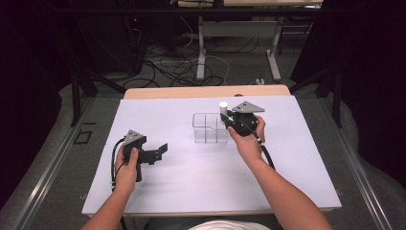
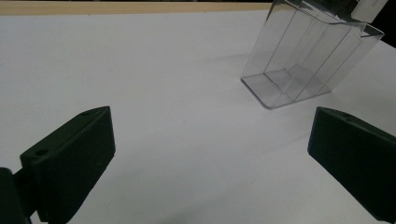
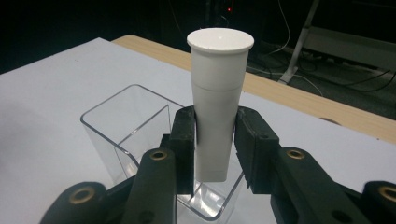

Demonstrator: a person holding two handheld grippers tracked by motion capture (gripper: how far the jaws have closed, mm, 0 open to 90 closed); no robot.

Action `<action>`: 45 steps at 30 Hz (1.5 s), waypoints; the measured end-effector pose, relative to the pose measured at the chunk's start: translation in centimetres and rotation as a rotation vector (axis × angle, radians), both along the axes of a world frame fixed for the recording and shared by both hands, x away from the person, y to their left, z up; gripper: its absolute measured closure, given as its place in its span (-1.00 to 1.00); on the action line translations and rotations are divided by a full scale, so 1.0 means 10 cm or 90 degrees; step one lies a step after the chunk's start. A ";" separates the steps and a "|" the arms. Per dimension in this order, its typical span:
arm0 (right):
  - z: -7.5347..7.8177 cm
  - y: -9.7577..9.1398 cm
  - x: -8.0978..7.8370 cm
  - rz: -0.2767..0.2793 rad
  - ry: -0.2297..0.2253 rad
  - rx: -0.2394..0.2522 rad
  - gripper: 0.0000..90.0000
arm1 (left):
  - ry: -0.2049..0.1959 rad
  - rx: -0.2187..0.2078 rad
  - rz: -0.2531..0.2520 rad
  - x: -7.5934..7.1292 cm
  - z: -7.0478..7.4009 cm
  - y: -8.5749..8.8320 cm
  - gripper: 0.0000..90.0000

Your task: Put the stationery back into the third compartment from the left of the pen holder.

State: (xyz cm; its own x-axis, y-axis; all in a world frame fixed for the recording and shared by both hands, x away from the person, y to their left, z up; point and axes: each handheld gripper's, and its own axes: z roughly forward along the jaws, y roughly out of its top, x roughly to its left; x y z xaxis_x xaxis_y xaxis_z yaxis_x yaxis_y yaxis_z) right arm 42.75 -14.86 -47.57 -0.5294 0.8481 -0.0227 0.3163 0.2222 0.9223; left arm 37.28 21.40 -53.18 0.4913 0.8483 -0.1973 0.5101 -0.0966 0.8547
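White tube [image 3: 217, 102] (flat-capped), upright.

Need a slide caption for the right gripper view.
Right gripper holds a white tube upright over a clear divided box.

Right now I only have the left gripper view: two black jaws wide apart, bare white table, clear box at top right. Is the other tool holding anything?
Observer: Yes. The right tool is shut on a white tube, upright, capped end up.
Operator: Where is it relative to the clear box?
Observer: Its lower end sits just above one compartment of the clear divided box, at the box's right end in the high view.
Operator: Anything already in the box?
Observer: The compartments that show look empty.
Operator: And my left tool from above?
Observer: The left tool is open, low over the white table, well left of the box and apart from it.
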 end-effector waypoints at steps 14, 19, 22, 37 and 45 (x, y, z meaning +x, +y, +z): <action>-0.16 -0.01 0.04 0.008 0.046 -0.001 0.54 | 0.002 0.000 0.000 0.00 0.00 0.00 -0.99; -0.20 -0.01 0.04 0.008 0.057 0.001 0.54 | 0.003 0.000 -0.001 0.00 0.00 0.00 -0.99; -0.22 -0.01 0.04 0.009 0.058 -0.002 0.54 | 0.004 0.000 -0.002 0.00 0.00 -0.01 -0.99; -0.25 -0.05 0.03 0.019 0.084 0.003 0.54 | 0.000 -0.003 0.001 0.00 -0.01 -0.01 -0.99; -0.20 -0.09 -0.06 0.043 0.067 0.017 0.30 | 0.002 -0.006 0.004 0.00 -0.01 -0.01 -0.99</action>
